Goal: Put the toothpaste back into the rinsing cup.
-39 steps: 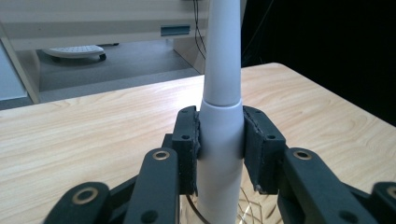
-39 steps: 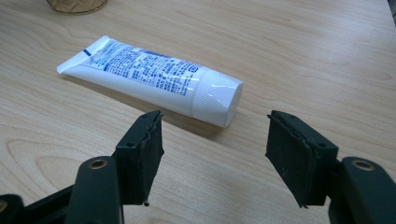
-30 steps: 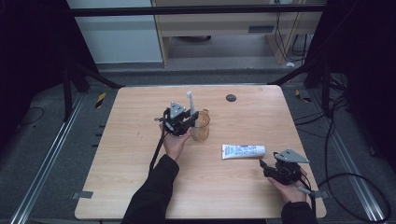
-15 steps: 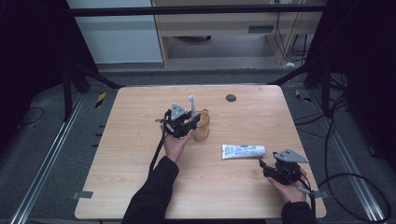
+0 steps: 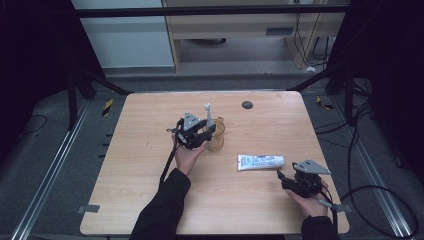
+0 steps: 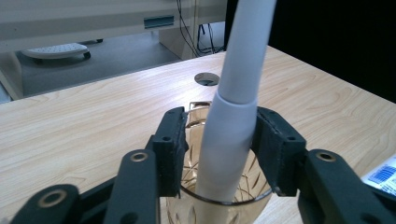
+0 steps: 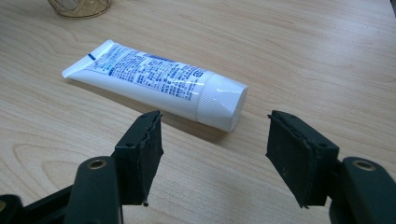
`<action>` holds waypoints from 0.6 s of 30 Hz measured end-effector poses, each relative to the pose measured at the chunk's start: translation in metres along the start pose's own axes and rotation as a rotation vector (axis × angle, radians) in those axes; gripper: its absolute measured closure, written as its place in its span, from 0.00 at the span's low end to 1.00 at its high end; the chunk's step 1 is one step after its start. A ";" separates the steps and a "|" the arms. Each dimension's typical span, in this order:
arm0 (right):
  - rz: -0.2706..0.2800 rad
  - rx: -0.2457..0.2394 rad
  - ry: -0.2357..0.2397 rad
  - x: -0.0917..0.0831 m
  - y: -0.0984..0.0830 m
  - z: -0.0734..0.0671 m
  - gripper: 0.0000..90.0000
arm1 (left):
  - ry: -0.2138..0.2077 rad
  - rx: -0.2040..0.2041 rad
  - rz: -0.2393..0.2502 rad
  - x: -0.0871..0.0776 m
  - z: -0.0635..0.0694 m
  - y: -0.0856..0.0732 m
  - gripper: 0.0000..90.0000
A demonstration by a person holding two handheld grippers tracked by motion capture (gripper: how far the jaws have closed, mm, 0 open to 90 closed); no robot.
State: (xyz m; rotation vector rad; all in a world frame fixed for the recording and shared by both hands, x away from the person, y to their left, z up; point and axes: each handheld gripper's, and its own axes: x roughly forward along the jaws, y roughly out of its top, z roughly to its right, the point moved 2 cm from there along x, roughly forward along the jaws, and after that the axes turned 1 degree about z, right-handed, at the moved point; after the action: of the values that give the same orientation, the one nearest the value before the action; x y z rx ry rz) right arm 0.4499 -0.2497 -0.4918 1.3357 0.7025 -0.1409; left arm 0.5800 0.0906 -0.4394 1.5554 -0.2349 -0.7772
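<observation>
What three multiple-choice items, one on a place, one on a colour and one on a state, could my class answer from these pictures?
1. Where does the white toothbrush stand?
A. Flat on the table
B. In the amber glass cup
C. On the toothpaste tube

2. What colour is the cap of the toothpaste tube?
A. White
B. Red
C. Black

3. How do the jaws of the right gripper stand?
A. Shut on the tube
B. Shut on the cup
C. Open, short of the tube

Answers:
1. B: the left gripper view shows its handle going down into the cup, between the jaws of the left gripper, which have just been opening.
2. A: the right gripper view shows a white ribbed cap.
3. C: both pads stand apart with only bare table between them.
</observation>
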 end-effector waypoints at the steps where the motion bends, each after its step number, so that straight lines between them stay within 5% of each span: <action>1: 0.001 0.001 0.001 0.000 0.000 0.000 0.40 | 0.006 0.007 -0.002 -0.002 0.000 -0.001 0.58; 18: 0.014 0.028 0.016 -0.004 0.007 -0.002 0.39 | 0.017 0.045 -0.035 -0.040 0.002 -0.008 0.46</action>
State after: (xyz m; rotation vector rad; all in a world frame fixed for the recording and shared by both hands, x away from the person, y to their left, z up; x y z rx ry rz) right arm 0.4495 -0.2477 -0.4837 1.3691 0.7065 -0.1294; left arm 0.5467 0.1135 -0.4332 1.6117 -0.2140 -0.7906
